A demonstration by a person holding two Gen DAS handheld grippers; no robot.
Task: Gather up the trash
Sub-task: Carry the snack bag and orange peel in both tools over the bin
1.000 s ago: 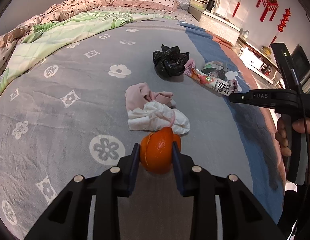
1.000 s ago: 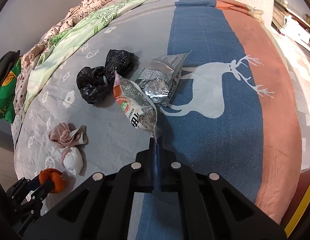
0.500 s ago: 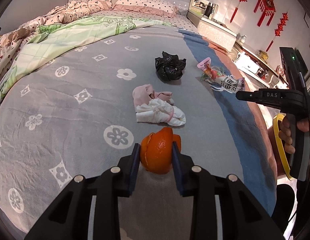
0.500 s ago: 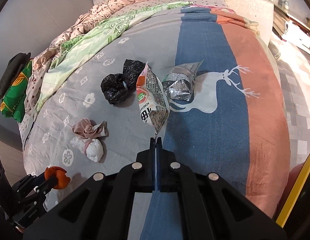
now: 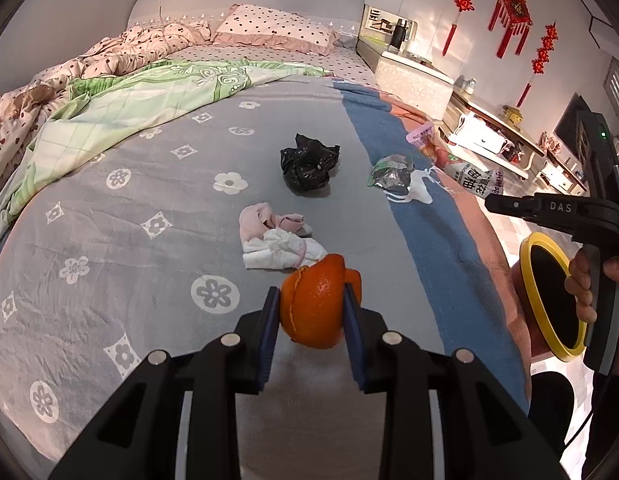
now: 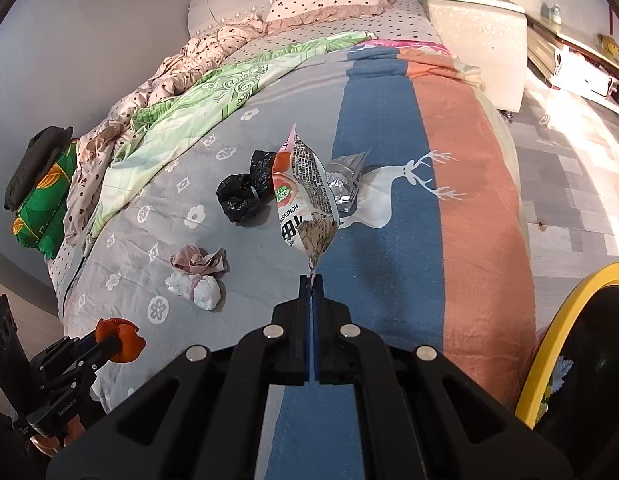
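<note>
Yellow-rimmed bin off the bed's foot-end right corner, just right of the right gripper and well apart from the left gripper. Right fingers pressed together, pinching a corner of the snack wrapper, long axis running away from the tips. Left fingers part-spread, clamping the orange peel above the near edge.
</note>
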